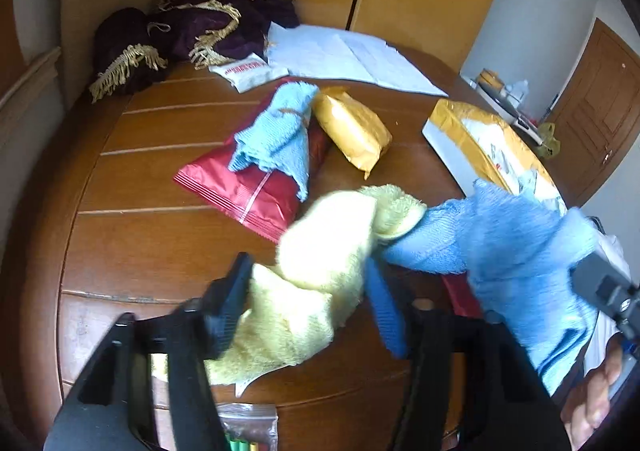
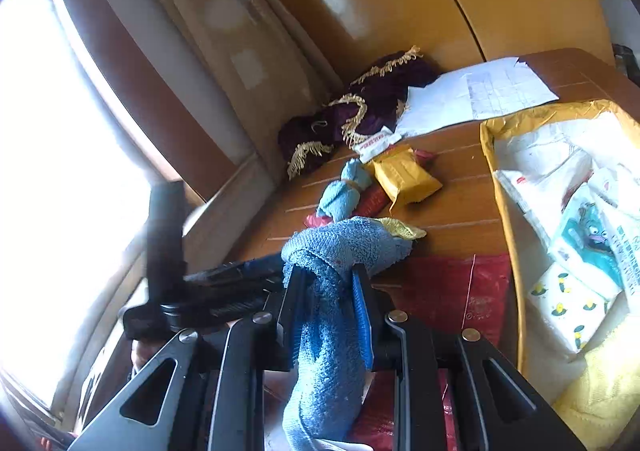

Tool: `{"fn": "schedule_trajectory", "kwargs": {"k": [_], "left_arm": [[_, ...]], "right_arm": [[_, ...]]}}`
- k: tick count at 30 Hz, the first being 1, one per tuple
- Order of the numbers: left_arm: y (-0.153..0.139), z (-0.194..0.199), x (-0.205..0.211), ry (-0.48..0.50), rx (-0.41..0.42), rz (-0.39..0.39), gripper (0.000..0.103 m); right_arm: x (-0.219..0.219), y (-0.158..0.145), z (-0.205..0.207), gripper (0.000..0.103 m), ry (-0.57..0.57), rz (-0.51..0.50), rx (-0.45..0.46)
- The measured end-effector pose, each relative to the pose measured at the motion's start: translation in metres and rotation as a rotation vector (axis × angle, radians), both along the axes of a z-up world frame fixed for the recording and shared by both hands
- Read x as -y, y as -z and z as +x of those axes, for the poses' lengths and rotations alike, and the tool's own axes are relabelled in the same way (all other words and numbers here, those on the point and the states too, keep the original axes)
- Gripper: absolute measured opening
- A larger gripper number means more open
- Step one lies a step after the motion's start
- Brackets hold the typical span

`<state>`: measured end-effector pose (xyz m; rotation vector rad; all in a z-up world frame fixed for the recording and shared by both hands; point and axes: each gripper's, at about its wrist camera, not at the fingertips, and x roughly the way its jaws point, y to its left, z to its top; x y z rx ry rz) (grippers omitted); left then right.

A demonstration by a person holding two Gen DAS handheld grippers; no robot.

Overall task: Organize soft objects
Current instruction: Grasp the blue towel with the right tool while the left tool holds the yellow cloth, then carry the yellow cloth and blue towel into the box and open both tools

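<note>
Gripping a fluffy pale-yellow towel point(image 1: 316, 283) between its two black fingers, the left gripper point(image 1: 304, 291) sits low in the centre of the left wrist view, pads pressed into the bunched cloth above the round brown wooden table point(image 1: 132, 179). To its right, a bright-blue terry towel point(image 1: 508, 235) meets the yellow one and runs to the right edge of the frame, where a hand point(image 1: 596, 403) shows at the lower right corner. Seen from the right wrist view, the right gripper point(image 2: 332, 311) is clamped on that blue towel, which bulges above the jaws and hangs down between them at bottom centre. Further back on the table, a lighter blue rolled cloth point(image 1: 276, 135) tied round its middle lies on a shiny red foil bag point(image 1: 240, 191), just beside a crinkled gold-yellow packet point(image 1: 352, 131). White paper sheets point(image 1: 344, 55) and a dark purple velvet cloth with gold fringe point(image 1: 200, 35) fill the upper left. An open yellow-edged cardboard box point(image 2: 496, 155) holding white packets stands at the right of the right wrist view.
</note>
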<state>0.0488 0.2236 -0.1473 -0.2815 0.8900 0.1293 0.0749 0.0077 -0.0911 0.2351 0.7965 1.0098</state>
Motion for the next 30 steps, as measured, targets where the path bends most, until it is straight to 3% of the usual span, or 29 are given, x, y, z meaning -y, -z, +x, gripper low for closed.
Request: {"fn": "schedule_trajectory", "kwargs": {"k": [6, 10, 16, 19, 21, 24, 30], "left_arm": [[-0.015, -0.011, -0.004, -0.068, 0.067, -0.094, 0.039], [-0.05, -0.025, -0.002, -0.068, 0.187, -0.225, 0.039], [-0.1, -0.009, 0.025, -0.044, 0.3, -0.339, 0.039], [-0.114, 0.015, 0.041, 0.001, 0.299, -0.409, 0.039], [-0.118, 0.034, 0.057, 0.037, 0.298, -0.415, 0.039], [-0.107, 0.067, 0.081, 0.065, 0.248, -0.454, 0.039], [-0.068, 0.116, 0.111, 0.076, 0.15, -0.507, 0.039]], "right_arm": [[0.014, -0.013, -0.002, 0.019, 0.003, 0.045, 0.03], [0.031, -0.026, -0.004, 0.019, 0.0, 0.086, 0.053], [0.073, -0.072, 0.011, 0.019, 0.059, 0.136, 0.133], [0.091, -0.091, 0.022, 0.019, 0.117, 0.121, 0.174], [0.1, -0.099, 0.031, 0.019, 0.166, 0.095, 0.202], [0.111, -0.097, 0.047, 0.019, 0.252, 0.034, 0.217], [0.121, -0.056, 0.093, 0.019, 0.377, -0.057, 0.086]]}}
